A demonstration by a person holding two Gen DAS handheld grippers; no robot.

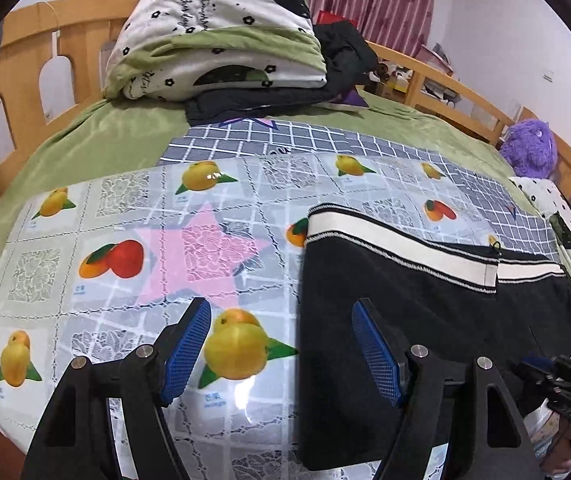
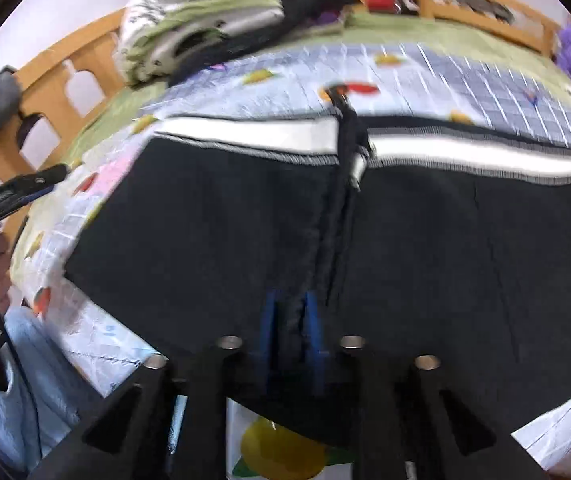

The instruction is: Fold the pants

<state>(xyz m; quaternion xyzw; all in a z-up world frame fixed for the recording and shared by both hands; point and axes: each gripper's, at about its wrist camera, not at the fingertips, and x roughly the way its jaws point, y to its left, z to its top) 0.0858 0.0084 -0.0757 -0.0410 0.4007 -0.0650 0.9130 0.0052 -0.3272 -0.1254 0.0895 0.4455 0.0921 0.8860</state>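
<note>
Black pants (image 1: 397, 312) with a white striped band lie on a fruit-print plastic cloth (image 1: 125, 240) on the bed. My left gripper (image 1: 281, 344) is open and empty, hovering over the cloth at the pants' left edge; its right finger is over the black fabric. In the right wrist view the pants (image 2: 445, 240) fill the frame, blurred. My right gripper (image 2: 290, 320) is shut on a raised ridge of the black fabric at the near edge. The right gripper also shows at the lower right in the left wrist view (image 1: 557, 376).
A folded quilt (image 1: 217, 32) and dark clothes (image 1: 341, 64) are piled at the bed's head. A purple plush toy (image 1: 529, 148) sits at the far right. A wooden bed rail (image 1: 45, 52) runs around the bed. The person's blue-clad body (image 2: 25, 380) is at left.
</note>
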